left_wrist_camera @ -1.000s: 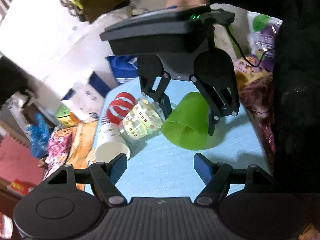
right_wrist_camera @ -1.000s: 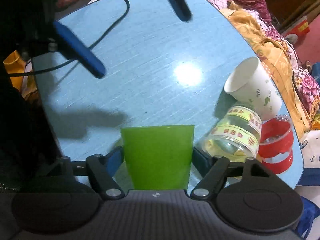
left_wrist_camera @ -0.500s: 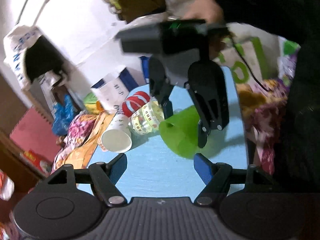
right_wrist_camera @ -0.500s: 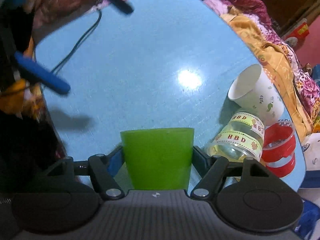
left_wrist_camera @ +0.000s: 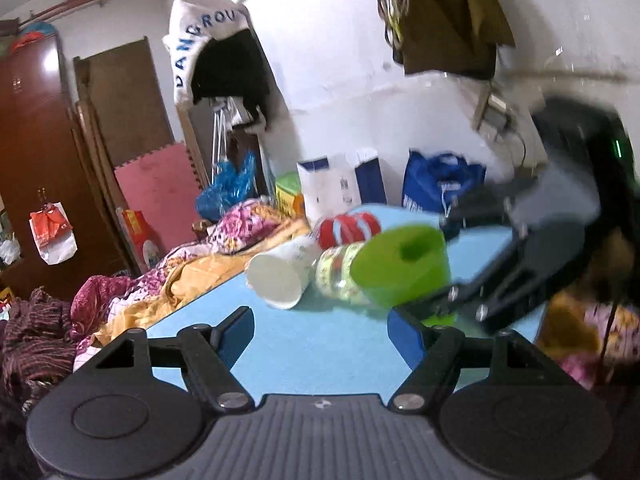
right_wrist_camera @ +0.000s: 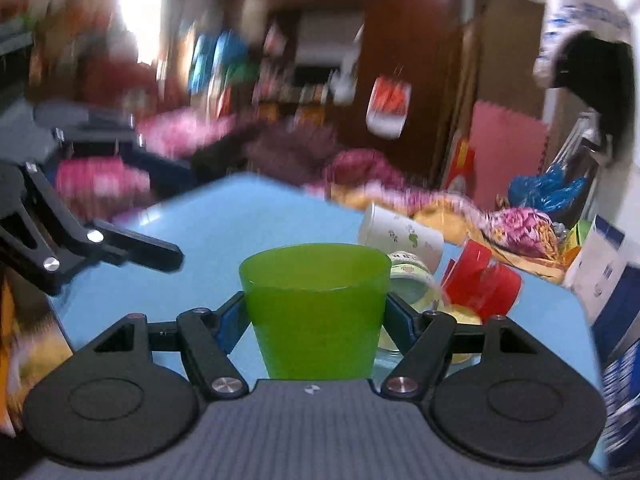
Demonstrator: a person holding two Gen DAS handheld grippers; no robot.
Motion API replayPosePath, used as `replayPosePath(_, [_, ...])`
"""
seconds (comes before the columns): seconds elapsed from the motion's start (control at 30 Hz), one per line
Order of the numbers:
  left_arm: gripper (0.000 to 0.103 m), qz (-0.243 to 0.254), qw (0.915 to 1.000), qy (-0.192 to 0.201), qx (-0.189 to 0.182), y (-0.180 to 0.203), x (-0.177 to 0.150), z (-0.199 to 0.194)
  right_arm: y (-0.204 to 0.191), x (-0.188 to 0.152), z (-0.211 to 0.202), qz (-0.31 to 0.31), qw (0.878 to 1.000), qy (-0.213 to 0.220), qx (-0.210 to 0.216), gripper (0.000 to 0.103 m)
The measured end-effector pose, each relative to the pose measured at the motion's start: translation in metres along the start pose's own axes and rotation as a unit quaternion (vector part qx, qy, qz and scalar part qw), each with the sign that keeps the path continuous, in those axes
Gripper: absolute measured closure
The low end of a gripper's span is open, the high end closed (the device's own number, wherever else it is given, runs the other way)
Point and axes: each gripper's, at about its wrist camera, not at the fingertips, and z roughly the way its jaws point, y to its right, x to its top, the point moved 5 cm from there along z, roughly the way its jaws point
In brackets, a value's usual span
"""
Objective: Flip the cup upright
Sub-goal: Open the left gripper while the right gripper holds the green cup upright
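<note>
A green plastic cup point(right_wrist_camera: 316, 312) is clamped between the blue pads of my right gripper point(right_wrist_camera: 316, 316), held above the light blue table point(right_wrist_camera: 240, 216). In the right wrist view its open rim points away from the camera. In the left wrist view the cup point(left_wrist_camera: 400, 268) hangs tilted with its mouth toward me, held by the blurred right gripper point(left_wrist_camera: 512, 280). My left gripper point(left_wrist_camera: 320, 332) is open and empty, low over the table point(left_wrist_camera: 320, 352). It shows at the left of the right wrist view point(right_wrist_camera: 80, 236).
A white paper cup point(left_wrist_camera: 280, 276), a clear jar with yellow tape point(left_wrist_camera: 340, 276) and a red-striped plastic cup point(left_wrist_camera: 348, 228) lie on their sides at the table's far edge. Floral bedding point(left_wrist_camera: 160, 280) lies left of the table; bags and boxes point(left_wrist_camera: 340, 188) stand behind it.
My right gripper has lifted and rotated the green cup, swinging its view from down at the table to level across the room. My left gripper's view has swung up and left.
</note>
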Motion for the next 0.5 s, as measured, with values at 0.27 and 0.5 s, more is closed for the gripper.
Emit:
replayPosePath(0.27, [0.026, -0.054, 0.9976, 0.011, 0.043, 0.019, 0.000, 0.005, 0.009, -0.042, -0.015, 0.069, 0.988, 0.126, -0.053, 0.031])
replayPosePath(0.5, [0.023, -0.048, 0.9956, 0.027, 0.076, 0.043, -0.007, -0.005, 0.002, -0.043, -0.021, 0.080, 0.982, 0.161, -0.063, 0.031])
